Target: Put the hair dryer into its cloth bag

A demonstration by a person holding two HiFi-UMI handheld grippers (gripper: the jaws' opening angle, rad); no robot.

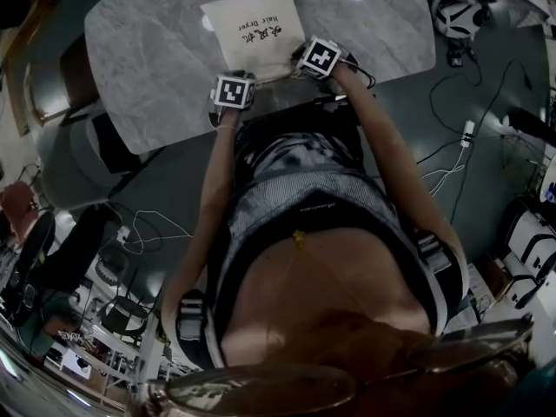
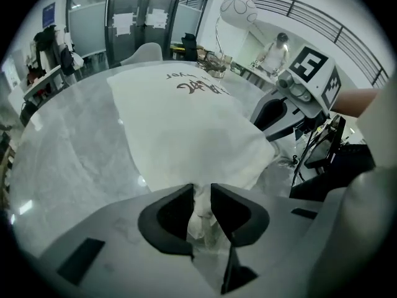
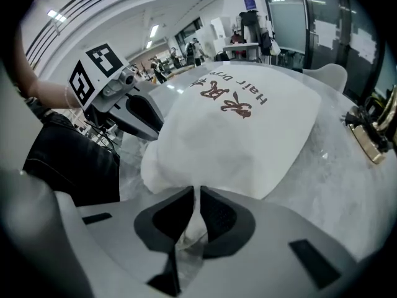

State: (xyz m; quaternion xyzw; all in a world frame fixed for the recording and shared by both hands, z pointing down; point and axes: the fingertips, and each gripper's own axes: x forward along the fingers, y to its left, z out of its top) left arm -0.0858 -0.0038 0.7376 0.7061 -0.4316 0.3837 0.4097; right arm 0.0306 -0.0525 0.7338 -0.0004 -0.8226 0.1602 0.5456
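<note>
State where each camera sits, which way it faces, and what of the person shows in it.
Head view: on the head, looking steeply down at the table and cloth bag; torso and forearms show.
Left gripper view: on the left gripper, facing along the bag; its jaws pinch the bag's near edge.
Right gripper view: on the right gripper, likewise pinching the bag.
Shared: each gripper view shows the other gripper; all show the bag.
</note>
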